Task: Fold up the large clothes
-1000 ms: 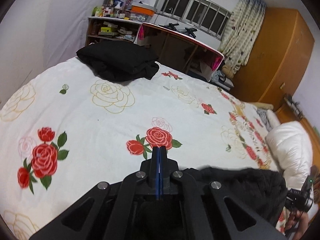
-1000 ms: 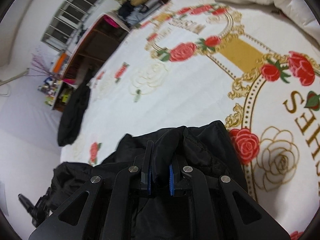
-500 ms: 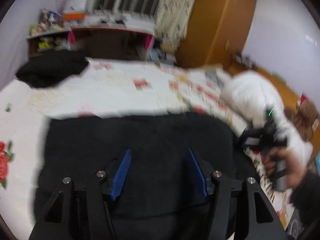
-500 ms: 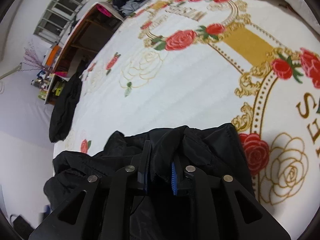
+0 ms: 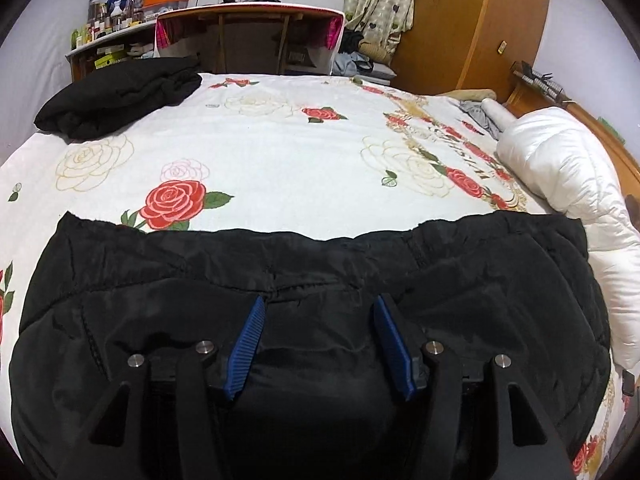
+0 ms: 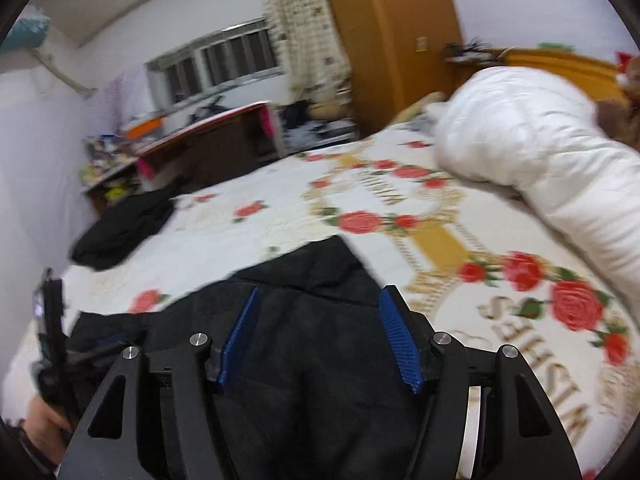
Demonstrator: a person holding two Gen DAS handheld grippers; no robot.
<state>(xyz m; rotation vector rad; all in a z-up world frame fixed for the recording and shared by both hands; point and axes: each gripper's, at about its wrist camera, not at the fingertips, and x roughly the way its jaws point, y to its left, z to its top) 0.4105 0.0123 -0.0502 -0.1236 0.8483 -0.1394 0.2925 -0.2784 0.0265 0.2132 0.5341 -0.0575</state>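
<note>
A black padded jacket (image 5: 312, 280) lies folded on the near part of the rose-patterned bed sheet (image 5: 280, 152). My left gripper (image 5: 318, 306) is open and empty, its blue pads just above the jacket's middle. In the blurred right wrist view the same jacket (image 6: 312, 320) lies below my right gripper (image 6: 318, 298), which is open and empty over the jacket's right part. The left gripper and the hand holding it (image 6: 50, 344) show at the left edge there.
A folded black garment (image 5: 116, 96) lies at the bed's far left corner. A white puffy jacket (image 5: 568, 184) lies along the right side. A desk (image 5: 248, 36), a cluttered shelf and a wooden wardrobe (image 5: 472, 20) stand beyond the bed.
My right gripper has let go of the jacket and opened. My left gripper has opened and swung over the jacket. The jacket now lies flat on the sheet.
</note>
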